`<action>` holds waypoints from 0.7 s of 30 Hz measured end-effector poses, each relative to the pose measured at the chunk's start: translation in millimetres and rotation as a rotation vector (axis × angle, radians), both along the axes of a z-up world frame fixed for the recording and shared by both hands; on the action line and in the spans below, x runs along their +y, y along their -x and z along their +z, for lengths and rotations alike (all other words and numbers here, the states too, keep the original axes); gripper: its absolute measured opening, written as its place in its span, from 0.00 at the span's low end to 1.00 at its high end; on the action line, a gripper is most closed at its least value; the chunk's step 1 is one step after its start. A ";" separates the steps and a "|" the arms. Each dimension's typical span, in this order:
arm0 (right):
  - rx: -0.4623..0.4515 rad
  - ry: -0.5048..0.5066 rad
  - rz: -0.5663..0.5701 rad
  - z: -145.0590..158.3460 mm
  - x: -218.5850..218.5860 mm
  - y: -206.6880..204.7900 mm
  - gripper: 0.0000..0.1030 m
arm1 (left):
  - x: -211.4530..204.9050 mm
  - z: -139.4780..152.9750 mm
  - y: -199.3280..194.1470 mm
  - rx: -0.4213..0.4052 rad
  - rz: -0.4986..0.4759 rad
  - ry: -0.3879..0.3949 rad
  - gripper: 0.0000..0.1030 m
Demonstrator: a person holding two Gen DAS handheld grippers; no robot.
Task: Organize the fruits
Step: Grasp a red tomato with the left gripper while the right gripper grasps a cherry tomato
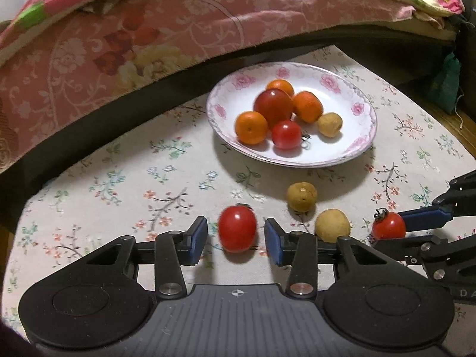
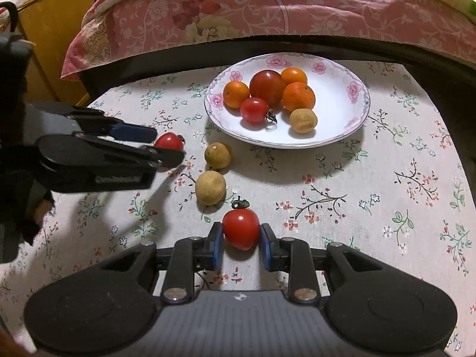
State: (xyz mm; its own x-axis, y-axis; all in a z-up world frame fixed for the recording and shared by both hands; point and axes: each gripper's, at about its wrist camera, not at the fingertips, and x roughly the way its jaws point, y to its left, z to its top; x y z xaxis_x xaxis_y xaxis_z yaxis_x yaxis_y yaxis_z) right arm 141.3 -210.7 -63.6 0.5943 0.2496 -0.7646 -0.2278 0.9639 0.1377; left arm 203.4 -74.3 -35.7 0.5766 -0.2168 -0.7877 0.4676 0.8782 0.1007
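A white floral plate (image 1: pixel 357 145) (image 2: pixel 342 125) at the far middle of the table holds three oranges, a big dark tomato, a small tomato and one tan fruit. On the cloth nearer me lie two tan fruits (image 1: pixel 301 197) (image 1: pixel 332 225), which also show in the right wrist view (image 2: pixel 217 155) (image 2: pixel 210 187). My left gripper (image 1: pixel 236 226) stands open around a red tomato (image 1: pixel 237 228), with a small gap at each pad. My right gripper (image 2: pixel 241 232) is shut on a stemmed red tomato (image 2: pixel 241 229), which rests on the cloth. Each gripper also shows at the edge of the other's view.
A bed with a pink floral cover (image 1: pixel 178 29) and a dark side runs along the table's far edge. A yellow cabinet (image 2: pixel 53 35) stands at the back left. A green bag (image 1: pixel 444 80) hangs at the far right. A flowered cloth (image 2: pixel 386 193) covers the table.
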 end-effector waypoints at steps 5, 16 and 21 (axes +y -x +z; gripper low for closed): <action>-0.006 -0.003 0.007 -0.7 -1.3 1.3 0.21 | -2.9 -0.6 -2.4 0.005 0.006 -0.001 0.36; -0.009 0.000 0.006 5.2 2.8 13.6 0.21 | 12.7 17.6 50.6 0.066 0.015 0.017 0.35; -0.025 0.040 0.047 6.1 16.7 26.9 0.21 | 16.0 17.2 88.6 0.098 0.002 -0.004 0.35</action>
